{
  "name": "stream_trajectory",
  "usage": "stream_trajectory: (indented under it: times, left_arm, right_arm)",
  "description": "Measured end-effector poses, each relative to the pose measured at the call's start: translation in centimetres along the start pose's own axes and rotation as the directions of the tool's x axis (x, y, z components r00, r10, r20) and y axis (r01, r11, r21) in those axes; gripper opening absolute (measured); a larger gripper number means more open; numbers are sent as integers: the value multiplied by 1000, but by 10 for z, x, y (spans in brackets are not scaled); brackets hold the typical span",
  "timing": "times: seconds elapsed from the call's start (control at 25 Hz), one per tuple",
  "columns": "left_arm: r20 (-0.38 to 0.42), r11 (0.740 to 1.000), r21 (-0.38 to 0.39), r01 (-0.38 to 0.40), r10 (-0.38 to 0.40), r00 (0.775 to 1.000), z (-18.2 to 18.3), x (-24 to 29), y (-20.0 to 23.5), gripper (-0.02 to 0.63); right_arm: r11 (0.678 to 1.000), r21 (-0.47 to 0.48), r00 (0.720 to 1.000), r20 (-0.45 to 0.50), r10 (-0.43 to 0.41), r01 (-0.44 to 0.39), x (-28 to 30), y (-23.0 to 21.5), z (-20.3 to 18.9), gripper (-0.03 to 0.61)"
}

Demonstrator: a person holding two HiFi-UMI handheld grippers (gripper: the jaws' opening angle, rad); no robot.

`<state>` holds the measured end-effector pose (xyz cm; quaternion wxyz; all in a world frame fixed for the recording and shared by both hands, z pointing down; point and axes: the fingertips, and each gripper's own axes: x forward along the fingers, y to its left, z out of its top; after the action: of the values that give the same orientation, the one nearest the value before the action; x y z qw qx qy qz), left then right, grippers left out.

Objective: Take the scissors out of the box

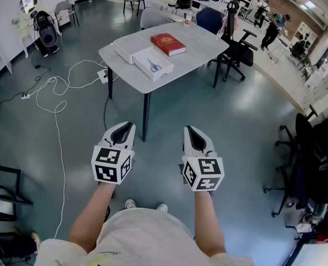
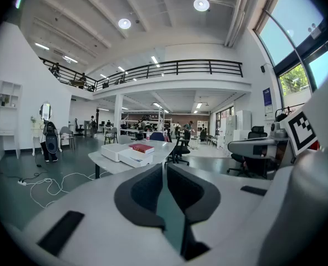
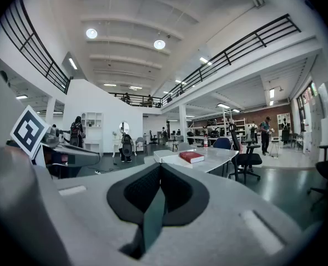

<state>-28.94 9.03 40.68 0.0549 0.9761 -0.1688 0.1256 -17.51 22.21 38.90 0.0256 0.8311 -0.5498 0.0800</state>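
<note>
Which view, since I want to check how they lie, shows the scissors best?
The head view: looking down, it shows the scissors lying in the open white box on the table. Both gripper views see that box side-on, its contents hidden.

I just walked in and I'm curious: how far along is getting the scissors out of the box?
Nothing looks done yet: the blue-handled scissors lie in the shallow white box on the pale grey table. Nothing is in hand: the left hand-held gripper and right hand-held gripper are shut, empty and well short of the table. Approaching, grasping and lifting out remain.
</note>
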Motion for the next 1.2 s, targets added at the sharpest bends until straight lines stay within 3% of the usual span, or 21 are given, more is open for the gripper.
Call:
stream_trajectory:
  times: [0.72, 1.2]
  left_arm:
    - [-12, 1000, 14, -8, 8, 1000, 4, 44, -51, 32]
    - [-2, 999, 0, -45, 45, 999, 8, 85, -38, 37]
  right_arm:
    - [998, -6, 998, 10, 58, -58, 0, -58, 3, 5]
    - [997, -10, 997, -1, 81, -81, 35, -83, -1, 5]
